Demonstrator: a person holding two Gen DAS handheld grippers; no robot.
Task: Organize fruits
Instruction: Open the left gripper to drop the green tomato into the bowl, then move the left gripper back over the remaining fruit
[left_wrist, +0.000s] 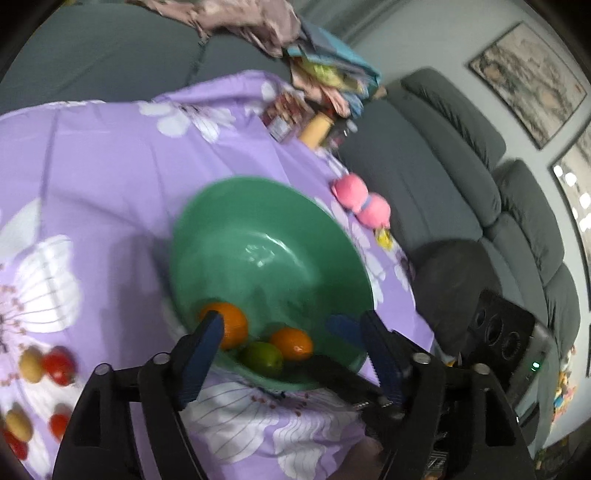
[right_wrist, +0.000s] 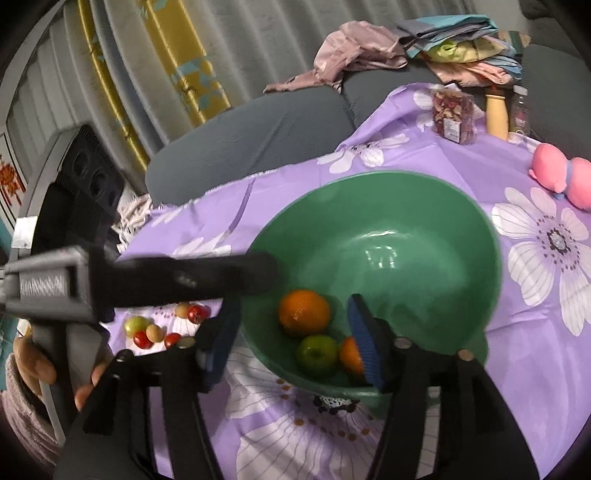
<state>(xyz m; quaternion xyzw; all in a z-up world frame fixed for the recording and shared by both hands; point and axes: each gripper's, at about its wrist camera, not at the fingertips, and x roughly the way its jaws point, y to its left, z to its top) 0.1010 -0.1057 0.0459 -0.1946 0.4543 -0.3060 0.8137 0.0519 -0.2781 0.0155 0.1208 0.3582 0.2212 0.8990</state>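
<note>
A green bowl (left_wrist: 266, 184) (right_wrist: 373, 176) stands on the purple flowered cloth (left_wrist: 92, 177). In its near side lie two oranges (left_wrist: 231, 326) (left_wrist: 293, 343) and a green apple (left_wrist: 263, 357). The right wrist view shows the apple (right_wrist: 318, 353) between one orange (right_wrist: 303, 312) and another (right_wrist: 349, 355) half hidden by a blue pad. My left gripper (left_wrist: 291, 321) hangs open over the bowl's near rim, nothing between its pads. My right gripper (right_wrist: 291, 319) is open above the same rim, empty. Several small red, yellow and green fruits (left_wrist: 48, 365) (right_wrist: 159, 326) lie on the cloth left of the bowl.
A pink plush toy (left_wrist: 360, 205) (right_wrist: 561, 175), a jar of dried bits (right_wrist: 453, 116) and a yellow bottle (right_wrist: 496, 116) stand at the table's far side. A grey sofa (left_wrist: 461, 192) with piled clothes (right_wrist: 369, 48) wraps around. A black device (left_wrist: 502, 332) sits nearby.
</note>
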